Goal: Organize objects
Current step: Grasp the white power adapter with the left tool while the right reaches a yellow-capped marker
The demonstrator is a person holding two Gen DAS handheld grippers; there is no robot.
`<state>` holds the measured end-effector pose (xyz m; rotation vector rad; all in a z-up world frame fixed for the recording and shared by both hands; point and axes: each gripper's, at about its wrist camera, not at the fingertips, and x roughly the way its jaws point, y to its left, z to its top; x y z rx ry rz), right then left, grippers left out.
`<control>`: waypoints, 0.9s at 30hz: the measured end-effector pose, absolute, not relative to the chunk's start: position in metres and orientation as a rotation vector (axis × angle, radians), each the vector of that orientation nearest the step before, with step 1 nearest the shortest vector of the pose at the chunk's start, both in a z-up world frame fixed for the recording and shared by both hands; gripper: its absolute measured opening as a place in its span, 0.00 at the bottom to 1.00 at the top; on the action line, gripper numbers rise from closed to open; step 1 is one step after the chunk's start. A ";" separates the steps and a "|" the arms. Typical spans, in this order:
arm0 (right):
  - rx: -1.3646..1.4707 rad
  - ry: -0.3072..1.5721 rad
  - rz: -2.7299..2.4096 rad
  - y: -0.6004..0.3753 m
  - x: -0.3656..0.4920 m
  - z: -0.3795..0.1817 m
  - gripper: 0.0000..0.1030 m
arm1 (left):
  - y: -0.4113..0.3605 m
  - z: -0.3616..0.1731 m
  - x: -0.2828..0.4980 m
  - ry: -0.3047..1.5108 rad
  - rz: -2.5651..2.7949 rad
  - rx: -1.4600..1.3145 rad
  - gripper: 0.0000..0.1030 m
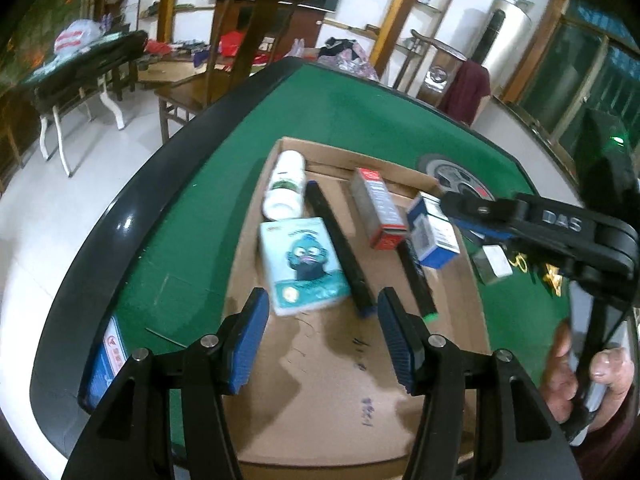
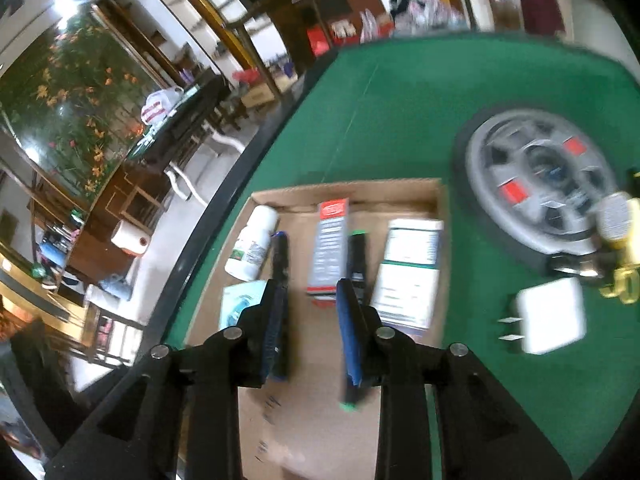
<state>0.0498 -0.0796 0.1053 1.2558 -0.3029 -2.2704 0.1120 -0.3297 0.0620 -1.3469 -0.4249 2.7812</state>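
Fingers (image 2: 274, 320) of the right gripper (image 2: 312, 324) stand slightly parted with nothing between them, hovering over the cardboard tray (image 2: 360, 190) at the centre of the right wrist frame. Already lying in the tray: a white bottle (image 2: 254, 244), a red-and-grey box (image 2: 330, 252), a white-and-blue box (image 2: 410, 272), a cartoon-face packet (image 1: 302, 264) and two black markers (image 1: 340, 248), one blue-tipped, one green-tipped.

Left to sort, on the green felt at the right of that frame: a white plug adapter (image 2: 550, 314) and what seems, through blur, a yellow keychain trinket (image 2: 622, 280) beside the table's centre dial (image 2: 536, 184).

Seen by the left wrist camera, the left gripper (image 1: 322, 336) is half spread and empty above the tray's near end, tilted downward; the right one reaches in from the right edge, a hand (image 1: 588, 372) clasping its handle at lower right.
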 end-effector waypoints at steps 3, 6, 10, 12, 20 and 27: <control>1.209 -0.288 -2.342 -0.051 0.063 0.115 0.35 | -0.312 0.072 0.118 -0.365 2.792 -1.308 0.55; 1.185 -0.336 -2.417 -0.012 0.070 0.120 0.41 | -0.292 0.077 0.119 -0.311 2.780 -1.280 0.57; 1.192 -0.396 -2.504 0.032 0.075 0.113 0.42 | -0.268 0.066 0.111 -0.212 2.766 -1.353 0.57; 1.209 -0.435 -2.525 0.057 0.077 0.108 0.42 | -0.266 0.053 0.107 -0.197 2.748 -1.437 0.57; 1.181 -0.487 -2.538 0.088 0.079 0.099 0.42 | -0.313 0.032 0.094 -0.230 2.798 -1.643 0.32; 1.203 -0.527 -2.505 0.084 0.070 0.088 0.42 | -0.305 0.020 0.059 -0.077 2.770 -1.756 0.21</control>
